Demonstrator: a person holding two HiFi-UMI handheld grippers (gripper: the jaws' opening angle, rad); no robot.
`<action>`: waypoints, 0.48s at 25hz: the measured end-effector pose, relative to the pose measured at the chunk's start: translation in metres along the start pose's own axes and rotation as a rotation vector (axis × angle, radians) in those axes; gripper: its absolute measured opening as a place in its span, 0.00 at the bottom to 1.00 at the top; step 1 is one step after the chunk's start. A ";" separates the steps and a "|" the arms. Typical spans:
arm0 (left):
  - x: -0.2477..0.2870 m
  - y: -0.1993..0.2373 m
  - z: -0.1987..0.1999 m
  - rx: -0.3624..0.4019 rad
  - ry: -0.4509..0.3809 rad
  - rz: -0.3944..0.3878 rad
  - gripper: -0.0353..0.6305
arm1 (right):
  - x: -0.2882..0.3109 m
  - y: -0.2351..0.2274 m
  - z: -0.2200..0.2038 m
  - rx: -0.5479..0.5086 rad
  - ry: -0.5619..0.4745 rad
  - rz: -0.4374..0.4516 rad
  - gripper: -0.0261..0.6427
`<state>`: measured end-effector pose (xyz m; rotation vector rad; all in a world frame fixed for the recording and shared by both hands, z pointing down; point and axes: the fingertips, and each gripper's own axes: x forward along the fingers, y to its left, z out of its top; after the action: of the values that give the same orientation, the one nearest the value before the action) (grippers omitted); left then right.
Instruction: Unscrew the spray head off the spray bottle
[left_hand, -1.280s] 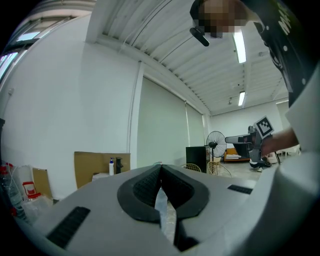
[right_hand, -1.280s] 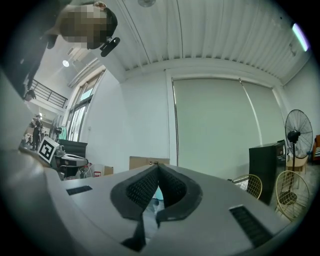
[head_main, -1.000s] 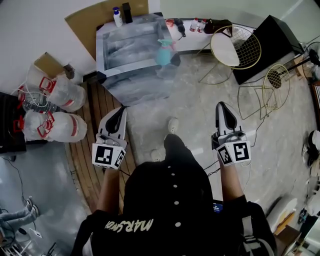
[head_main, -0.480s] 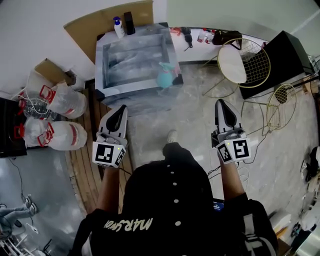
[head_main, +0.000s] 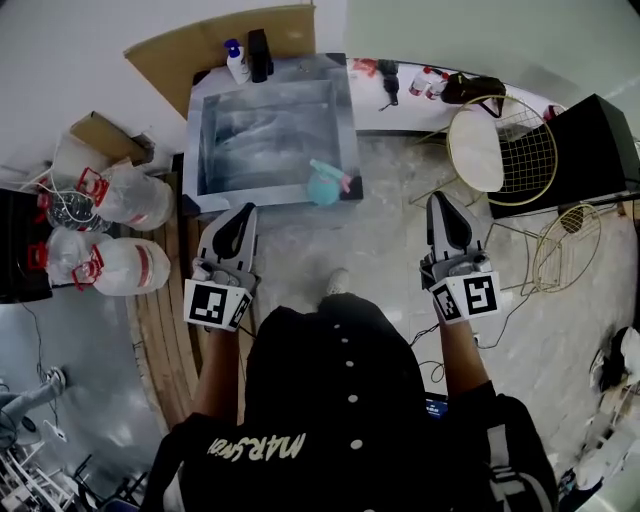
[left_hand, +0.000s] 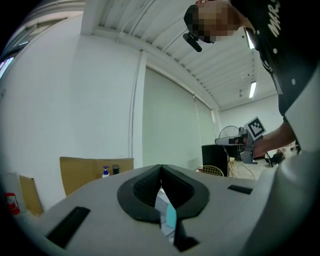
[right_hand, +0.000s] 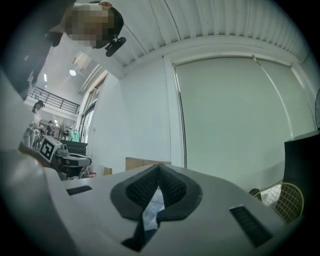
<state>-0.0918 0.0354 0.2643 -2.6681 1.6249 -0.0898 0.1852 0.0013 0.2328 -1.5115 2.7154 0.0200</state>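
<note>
A teal spray bottle (head_main: 325, 184) with a pink-trimmed head stands at the near right corner of the shiny metal table (head_main: 268, 120). Through the left gripper view's jaw gap a strip of the teal bottle (left_hand: 171, 218) shows. My left gripper (head_main: 240, 217) is shut and empty, held level just short of the table's near left edge. My right gripper (head_main: 444, 205) is shut and empty too, over the floor to the right of the table and apart from the bottle. In the left gripper view the right gripper (left_hand: 235, 143) appears at the far right.
A blue-capped bottle (head_main: 236, 61) and a dark box (head_main: 260, 54) stand behind the table by a cardboard sheet (head_main: 225, 35). Big water jugs (head_main: 130, 200) lie at the left. A round gold wire chair (head_main: 496, 148) and a black box (head_main: 591, 150) stand at the right.
The person has walked toward the table, so both grippers have come much closer to it and to the teal bottle. Both stay shut and empty.
</note>
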 end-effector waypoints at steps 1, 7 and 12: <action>0.005 -0.001 -0.003 0.006 0.010 0.005 0.09 | 0.005 -0.004 -0.003 0.003 0.005 0.011 0.05; 0.025 0.007 -0.020 0.017 0.040 0.022 0.09 | 0.040 -0.014 -0.020 0.008 0.039 0.067 0.05; 0.044 0.015 -0.030 0.003 0.051 -0.036 0.09 | 0.069 -0.004 -0.028 -0.013 0.058 0.111 0.05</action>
<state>-0.0862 -0.0100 0.2958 -2.7149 1.5891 -0.1617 0.1519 -0.0605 0.2586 -1.3834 2.8474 -0.0035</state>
